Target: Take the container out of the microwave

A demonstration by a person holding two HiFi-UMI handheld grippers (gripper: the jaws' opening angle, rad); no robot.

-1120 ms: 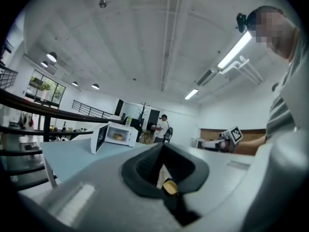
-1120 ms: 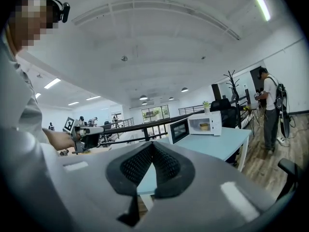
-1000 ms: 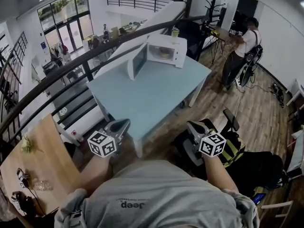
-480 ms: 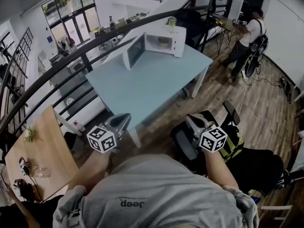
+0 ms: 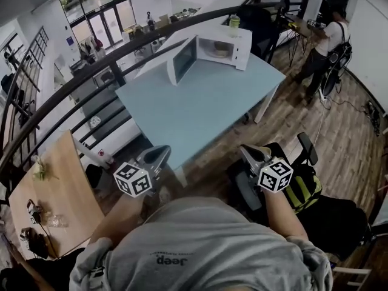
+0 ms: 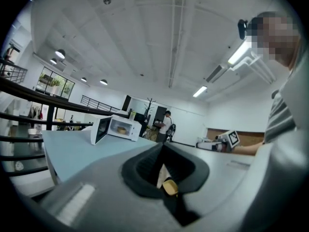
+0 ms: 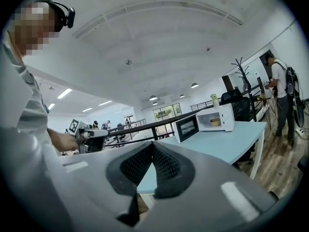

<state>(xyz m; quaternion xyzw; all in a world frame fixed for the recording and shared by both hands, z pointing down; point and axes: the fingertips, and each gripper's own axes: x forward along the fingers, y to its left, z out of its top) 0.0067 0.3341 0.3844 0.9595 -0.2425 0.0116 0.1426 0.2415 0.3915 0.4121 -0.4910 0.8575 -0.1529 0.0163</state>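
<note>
container [image 5: 219,49]: inside the open microwave [image 5: 241,38], far end of table [image 5: 200,114] | left gripper [image 5: 159,154]: jaws together, empty | right gripper [image 5: 253,153]: jaws together, empty | relation: container well ahead of both, across the table; right seems slightly nearer

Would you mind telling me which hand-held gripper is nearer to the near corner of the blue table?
Left. The left hand-held gripper sits just left of the blue table's near corner; the right hand-held gripper is farther off to its right.
</note>
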